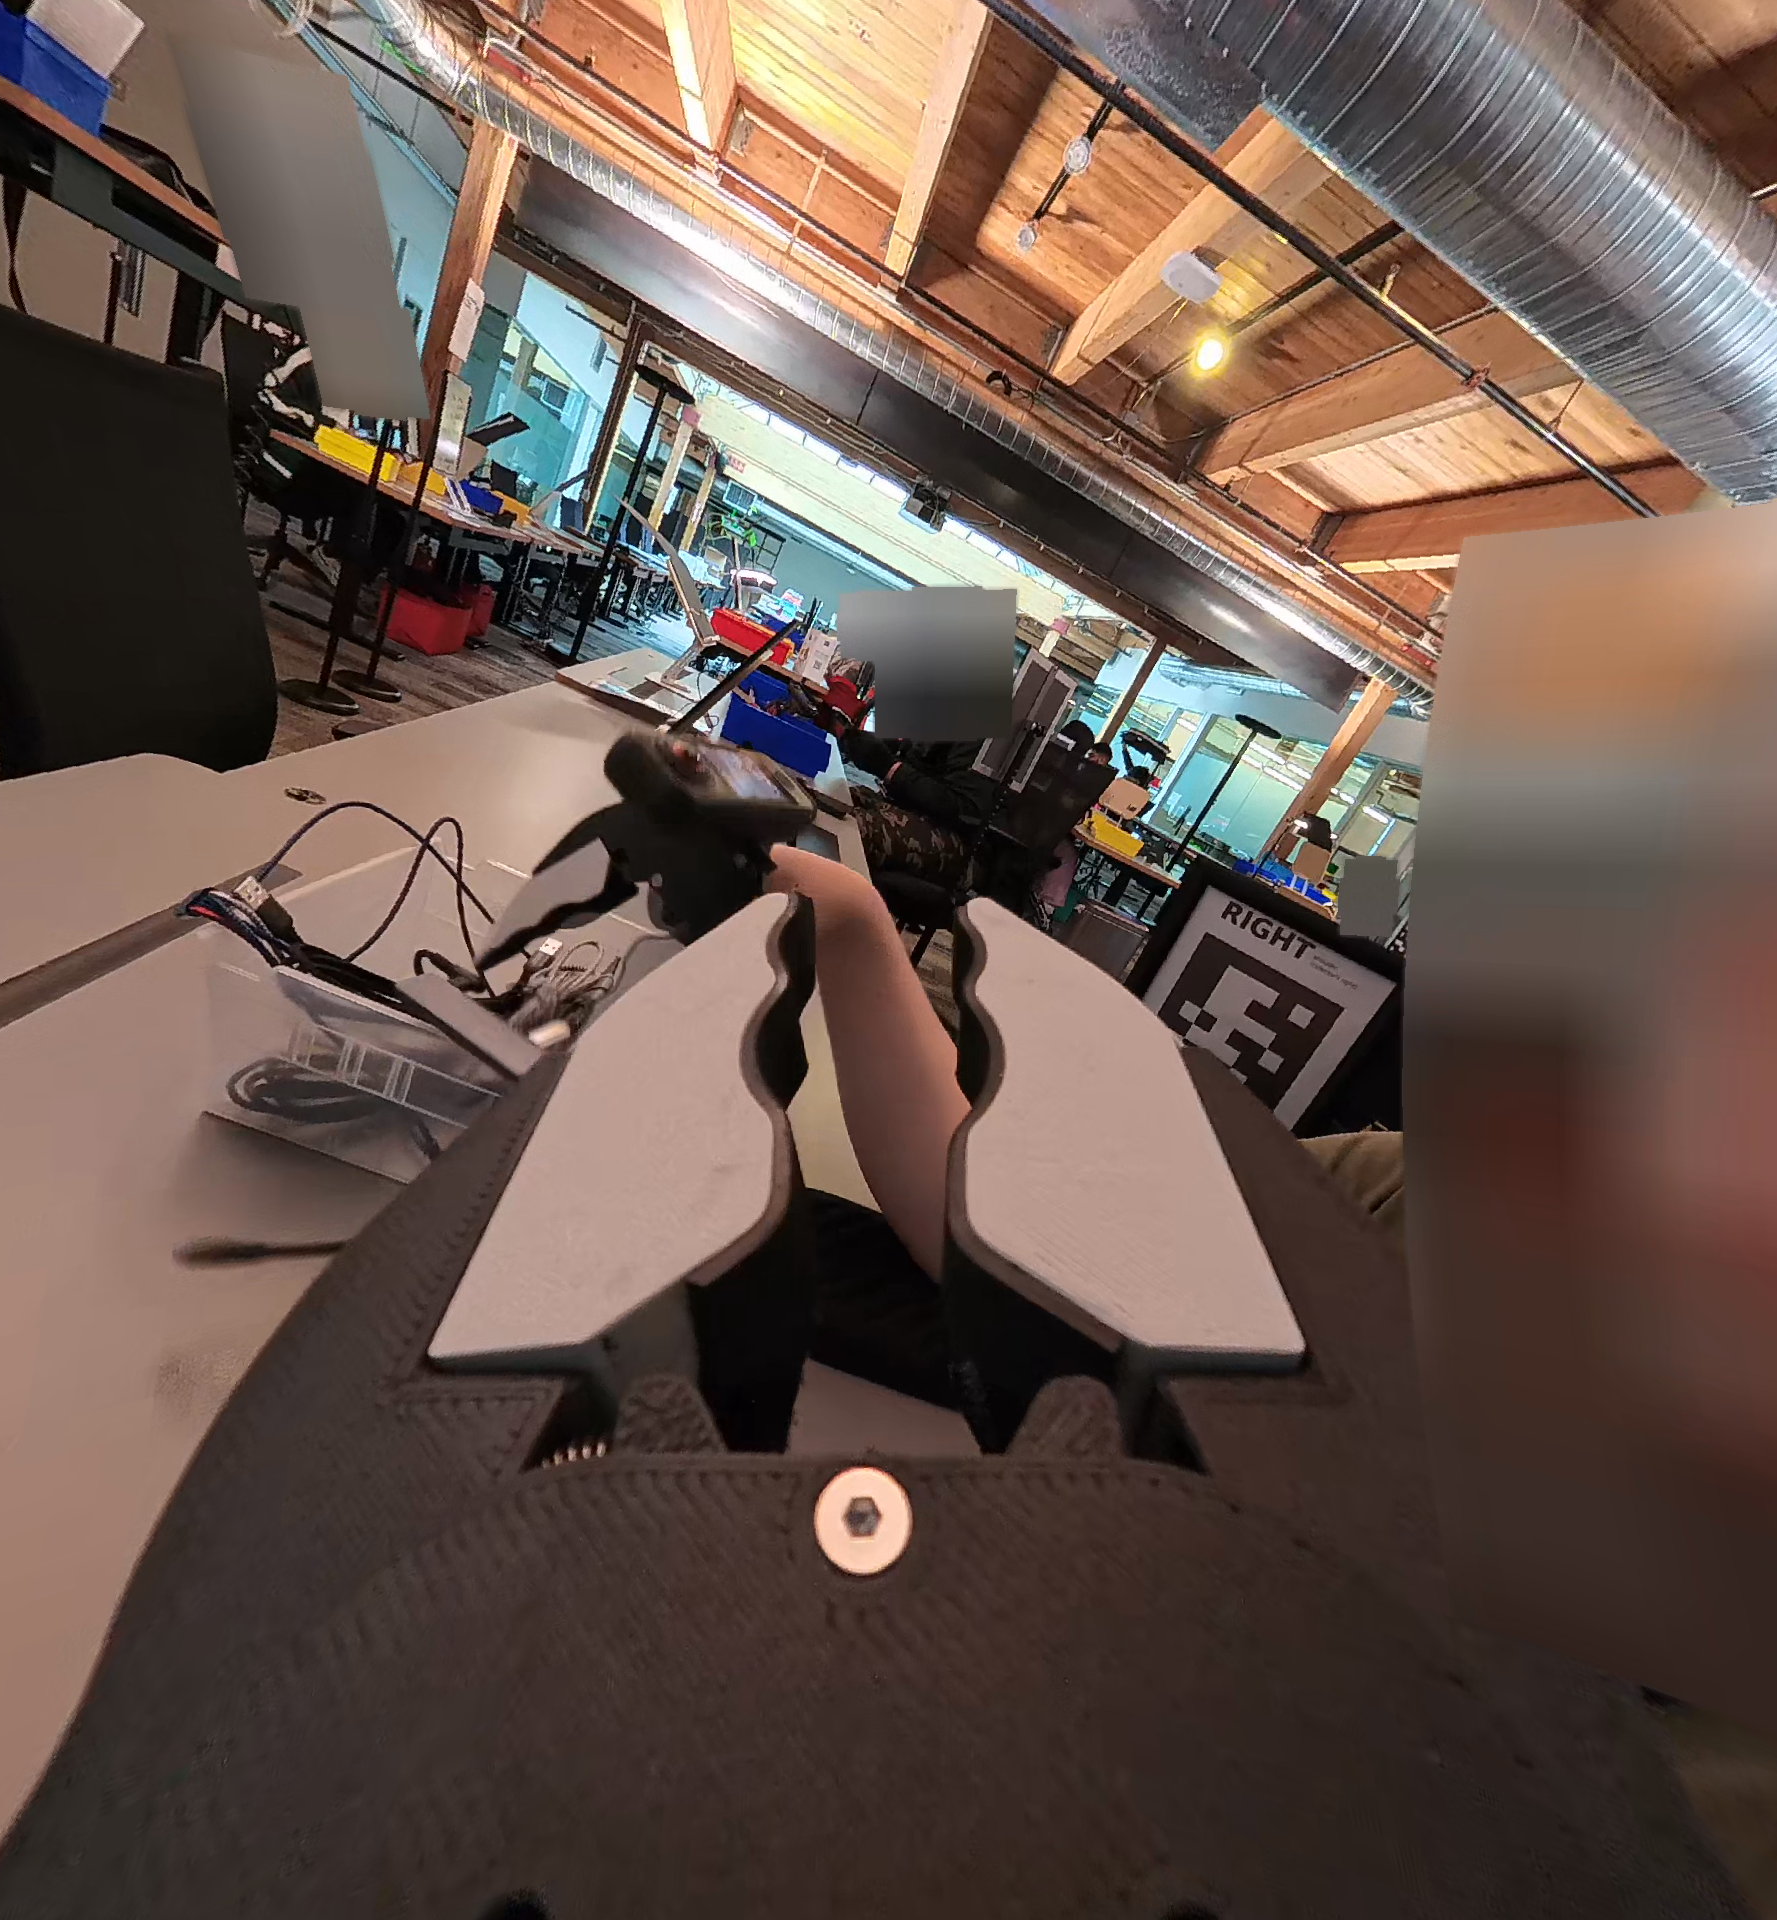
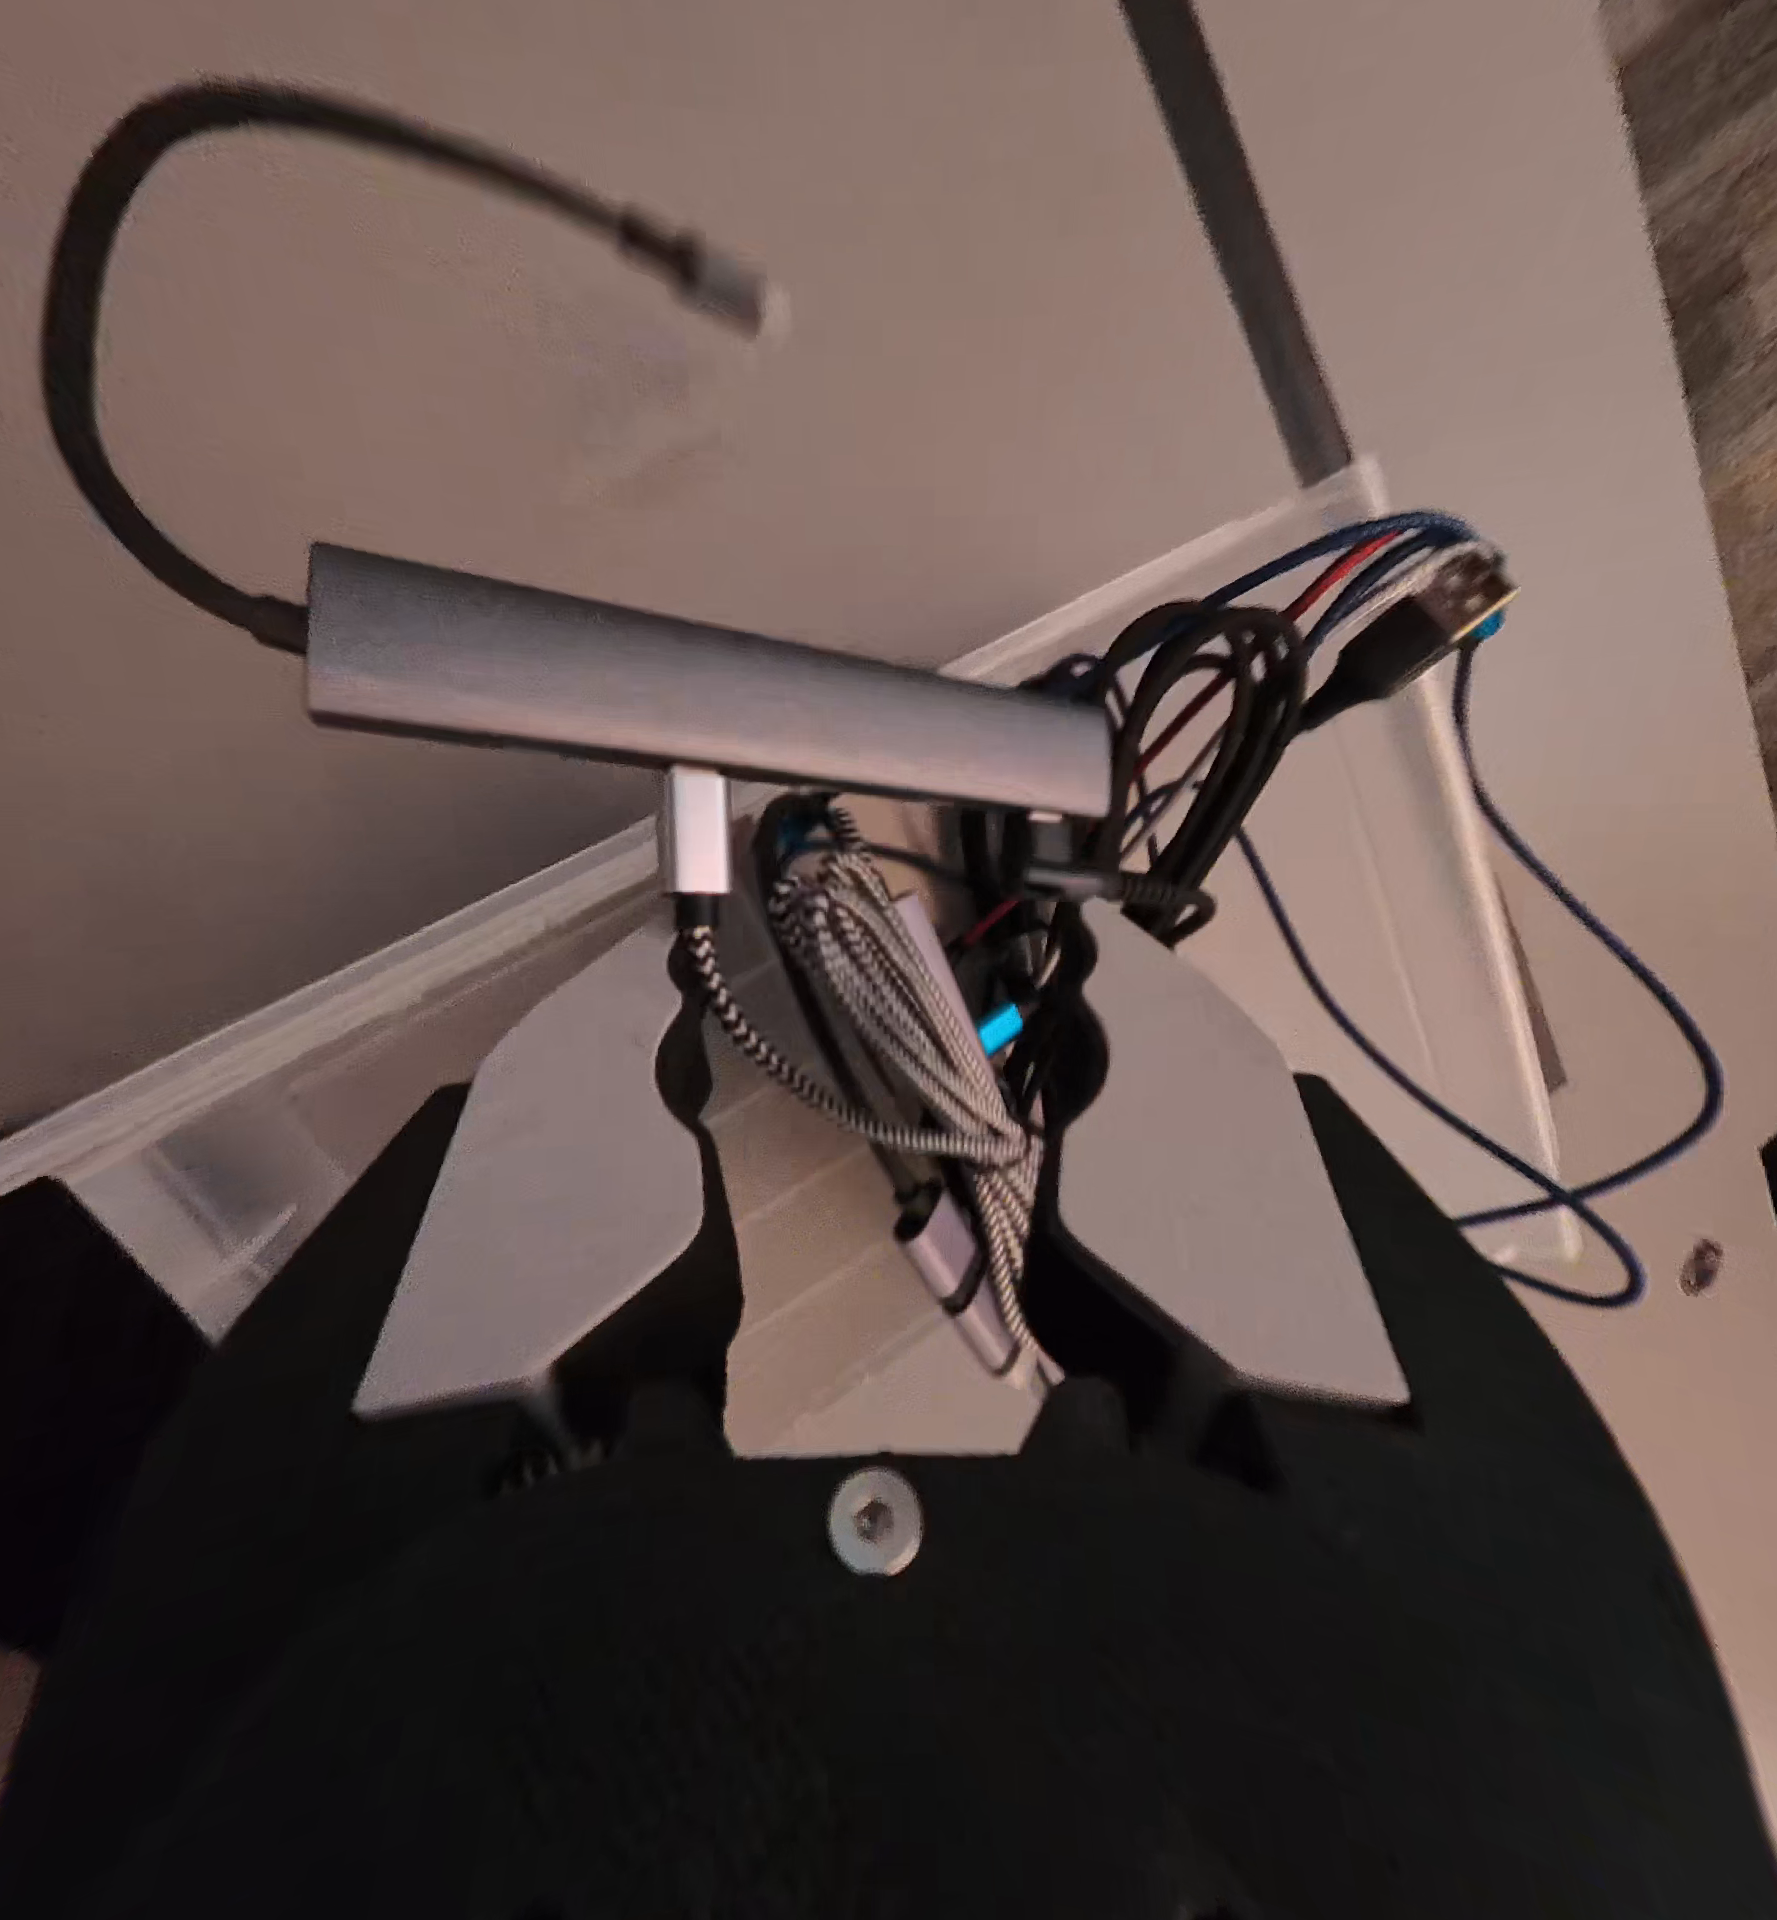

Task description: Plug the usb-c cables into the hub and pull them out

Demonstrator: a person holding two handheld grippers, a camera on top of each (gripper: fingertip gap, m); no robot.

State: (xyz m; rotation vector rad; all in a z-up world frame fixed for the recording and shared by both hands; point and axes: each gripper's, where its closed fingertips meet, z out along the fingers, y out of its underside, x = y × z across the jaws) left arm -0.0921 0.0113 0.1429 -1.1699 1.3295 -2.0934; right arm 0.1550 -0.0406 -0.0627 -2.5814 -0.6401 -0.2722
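Note:
A grey hub [image 2: 707,686] lies across the rim of a clear tray [image 2: 344,997]; its black pigtail cable [image 2: 115,312] loops away over the table. A silver usb-c plug [image 2: 697,842] on a braided cable sits in the hub's near side. My right gripper [image 2: 889,997] is open just short of the hub, with a bundle of braided cables [image 2: 894,997] lying between its fingers. In the left wrist view my left gripper [image 1: 879,914] is open and empty, raised off the table and aimed at the room. The right gripper [image 1: 541,899] and the hub [image 1: 458,1013] show to its left.
Blue and black cables [image 2: 1486,883] spill off the tray's right side. The grey table [image 1: 84,1195] has a seam and an edge to the right [image 2: 1642,312]. A black chair [image 1: 84,520], a black-and-white marker board [image 1: 1268,1018] and a person's forearm [image 1: 894,1039] are nearby. About 35 cm separates my left fingertips from my right.

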